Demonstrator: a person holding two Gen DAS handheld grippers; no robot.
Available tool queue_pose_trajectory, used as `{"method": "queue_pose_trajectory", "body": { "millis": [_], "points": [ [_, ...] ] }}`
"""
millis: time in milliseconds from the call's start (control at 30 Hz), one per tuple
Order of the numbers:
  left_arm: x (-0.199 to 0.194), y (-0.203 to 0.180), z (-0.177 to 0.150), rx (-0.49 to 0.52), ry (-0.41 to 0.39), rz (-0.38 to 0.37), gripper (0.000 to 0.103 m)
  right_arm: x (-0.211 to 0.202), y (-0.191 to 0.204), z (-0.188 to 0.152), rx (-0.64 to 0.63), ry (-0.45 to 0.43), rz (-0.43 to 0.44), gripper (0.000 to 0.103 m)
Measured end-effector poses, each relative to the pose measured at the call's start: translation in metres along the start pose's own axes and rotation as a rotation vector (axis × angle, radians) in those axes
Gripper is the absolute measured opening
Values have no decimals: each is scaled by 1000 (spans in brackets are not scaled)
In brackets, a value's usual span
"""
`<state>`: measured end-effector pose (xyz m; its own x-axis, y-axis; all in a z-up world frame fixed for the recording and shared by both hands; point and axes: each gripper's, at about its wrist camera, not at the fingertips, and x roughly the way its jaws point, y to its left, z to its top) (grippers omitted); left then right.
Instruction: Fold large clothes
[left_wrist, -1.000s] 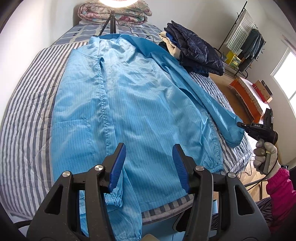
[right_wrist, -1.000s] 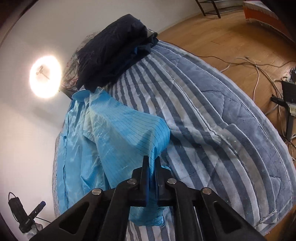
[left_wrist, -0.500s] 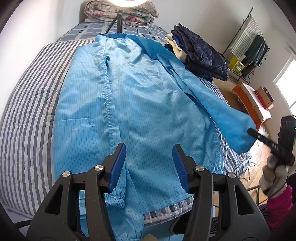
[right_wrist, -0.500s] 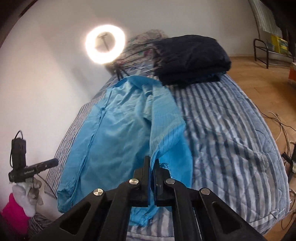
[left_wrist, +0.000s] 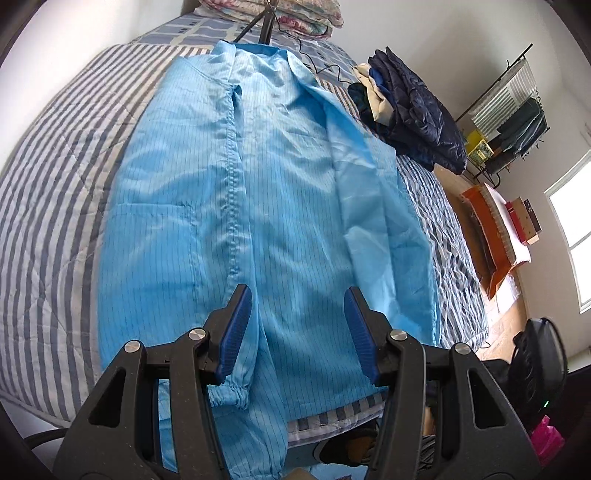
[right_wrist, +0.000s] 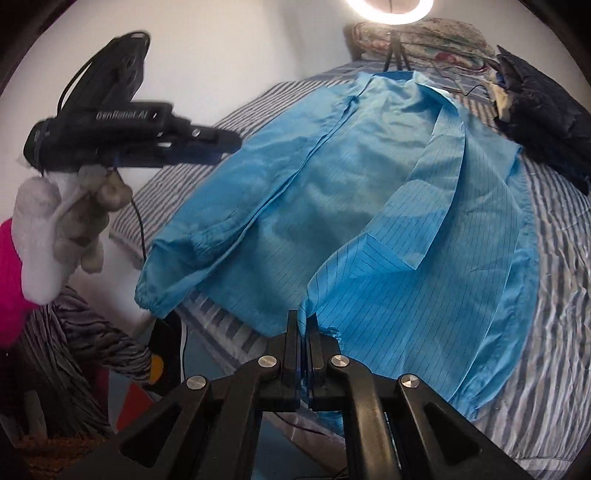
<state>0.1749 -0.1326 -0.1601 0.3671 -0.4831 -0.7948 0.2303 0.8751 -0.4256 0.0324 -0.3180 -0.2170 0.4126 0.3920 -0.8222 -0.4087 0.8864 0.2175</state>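
Observation:
A large light-blue pinstriped coat (left_wrist: 229, 206) lies front-up on the striped bed (left_wrist: 55, 206), collar at the far end. My left gripper (left_wrist: 300, 330) hovers open over the coat's lower hem with nothing between its blue pads. The coat's other sleeve (left_wrist: 229, 391) lies under it, its elastic cuff at the bed's edge. In the right wrist view my right gripper (right_wrist: 303, 325) is shut on the cuff end of the coat's sleeve (right_wrist: 388, 258), which is raised and drawn across the coat's body (right_wrist: 314, 177). The left gripper (right_wrist: 221, 146) shows there too, in a gloved hand (right_wrist: 66, 218).
A pile of dark puffer jackets (left_wrist: 417, 114) sits on the bed to the right of the coat. A ring-light tripod (left_wrist: 266, 22) and folded quilts (left_wrist: 295, 11) stand at the head. Beyond the bed's right edge are a clothes rack (left_wrist: 517, 110) and wooden floor.
My right gripper has swung the sleeve from beyond the coat's right side in over its body, rolling as it went. The left gripper shifted only slightly and stayed open.

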Motion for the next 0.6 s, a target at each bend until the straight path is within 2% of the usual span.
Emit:
{"method": "queue_pose_trajectory", "body": {
  "millis": [133, 233, 267, 300, 367, 467, 600],
  "points": [
    [10, -3, -3, 7, 32, -16, 53, 13, 21, -6, -83, 55, 12, 0],
    [18, -6, -8, 6, 74, -50, 53, 10, 17, -10, -71, 55, 46, 13],
    [22, -7, -11, 4, 89, -65, 53, 4, 14, -10, -59, 44, 76, 24],
    [24, -8, -12, 5, 96, -72, 53, -2, 9, -10, -44, 29, 93, 33],
    [27, -11, -14, 8, 109, -79, 53, -17, -2, -12, -9, -6, 130, 35],
    [33, -15, -18, 2, 133, -101, 53, -38, -24, -14, 66, -71, 154, 45],
    [46, -20, -23, 13, 168, -84, 53, -50, -68, -18, 217, -112, 111, 45]
  ]
}}
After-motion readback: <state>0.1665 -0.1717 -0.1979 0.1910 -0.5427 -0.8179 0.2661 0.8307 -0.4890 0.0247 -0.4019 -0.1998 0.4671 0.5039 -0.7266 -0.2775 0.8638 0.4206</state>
